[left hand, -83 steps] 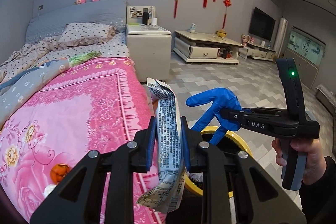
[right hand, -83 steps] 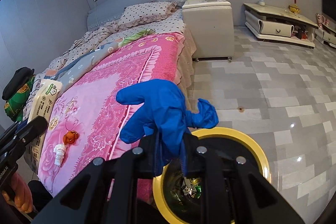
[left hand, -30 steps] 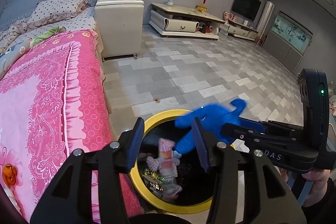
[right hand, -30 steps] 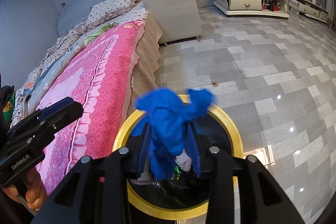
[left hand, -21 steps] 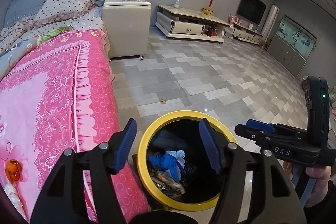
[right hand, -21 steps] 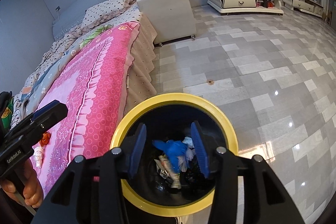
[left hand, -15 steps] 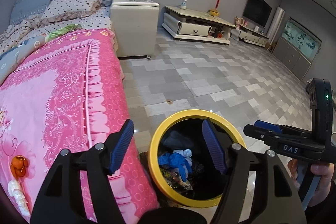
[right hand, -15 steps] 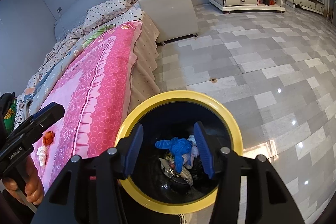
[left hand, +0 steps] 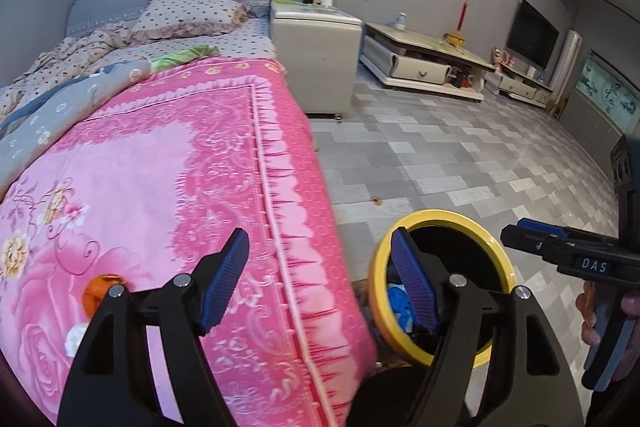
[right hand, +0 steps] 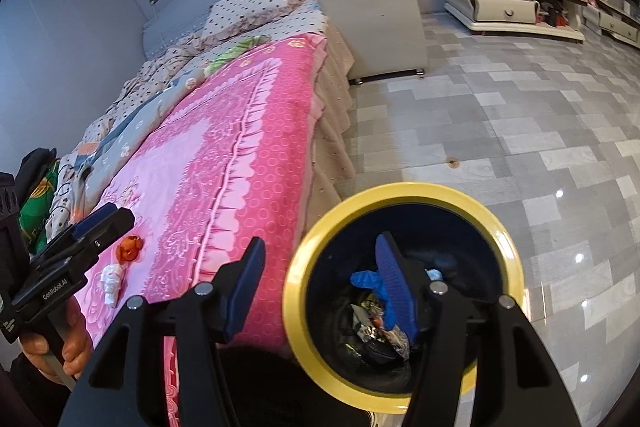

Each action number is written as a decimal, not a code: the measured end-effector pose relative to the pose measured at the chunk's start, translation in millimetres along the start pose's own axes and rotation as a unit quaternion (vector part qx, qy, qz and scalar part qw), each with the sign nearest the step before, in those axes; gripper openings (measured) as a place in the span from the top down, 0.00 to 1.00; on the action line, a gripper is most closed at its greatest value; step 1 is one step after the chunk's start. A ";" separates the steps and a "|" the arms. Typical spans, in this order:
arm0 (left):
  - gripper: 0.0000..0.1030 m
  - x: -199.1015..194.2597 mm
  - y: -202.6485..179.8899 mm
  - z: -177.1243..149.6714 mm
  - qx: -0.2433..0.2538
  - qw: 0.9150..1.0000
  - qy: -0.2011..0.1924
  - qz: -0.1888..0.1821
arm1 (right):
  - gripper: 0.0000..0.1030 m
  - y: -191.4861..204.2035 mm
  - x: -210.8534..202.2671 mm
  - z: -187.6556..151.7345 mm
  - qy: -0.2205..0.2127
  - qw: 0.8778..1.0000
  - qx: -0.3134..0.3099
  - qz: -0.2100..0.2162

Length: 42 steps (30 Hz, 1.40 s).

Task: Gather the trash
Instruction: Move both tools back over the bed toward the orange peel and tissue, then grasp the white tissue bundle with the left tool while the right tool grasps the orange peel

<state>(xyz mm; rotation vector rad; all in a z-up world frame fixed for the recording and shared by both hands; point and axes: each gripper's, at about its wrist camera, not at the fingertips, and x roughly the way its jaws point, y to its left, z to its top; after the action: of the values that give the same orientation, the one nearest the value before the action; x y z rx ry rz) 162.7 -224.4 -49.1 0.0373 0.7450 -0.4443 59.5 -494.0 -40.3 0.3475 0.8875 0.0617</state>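
Round black waste bin with yellow rim (right hand: 308, 255), standing upright on the grey tiled floor (right hand: 520, 131) just beside the bed with pink floral quilt (left hand: 160, 163), mouth facing up. Contents: crumpled blue rubber glove (right hand: 366, 279), lying on top, no clear long axis; shiny crumpled wrappers (right hand: 370, 319) beneath. On the quilt: small orange item (right hand: 129, 247) and small white item (right hand: 111, 281), near each other. Left tool (left hand: 318, 275): jaws opening, nothing between them. Right tool (right hand: 320, 277): jaws opening, empty, over the bin's near rim.

The bin (right hand: 404, 195) stands on the floor (right hand: 520, 115) just beside the bed (right hand: 224, 147), apparently touching, trash (right hand: 380, 315) inside.
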 end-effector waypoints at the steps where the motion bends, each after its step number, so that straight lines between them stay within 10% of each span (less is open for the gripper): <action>1: 0.32 -3.4 6.8 -1.6 -0.003 1.000 -0.001 0.006 | 0.46 6.2 1.4 1.6 0.001 1.000 -0.005 0.003; 21: 0.30 -41.2 151.0 -69.2 -0.092 0.985 0.042 0.143 | 0.41 166.7 58.1 36.7 0.057 0.986 -0.124 0.096; 35: 0.31 -23.8 202.7 -106.6 -0.162 0.971 0.071 0.161 | 0.41 257.8 140.4 27.4 0.164 0.962 -0.160 0.146; 42: 0.47 -16.3 215.0 -118.3 -0.182 0.969 0.076 0.150 | 0.41 288.9 184.1 15.5 0.220 0.948 -0.161 0.167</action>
<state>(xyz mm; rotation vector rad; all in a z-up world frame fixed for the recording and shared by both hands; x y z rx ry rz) 162.4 -1.1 -152.0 -0.1606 0.9452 -0.0110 214.1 -190.0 -76.1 0.1736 1.2307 0.6114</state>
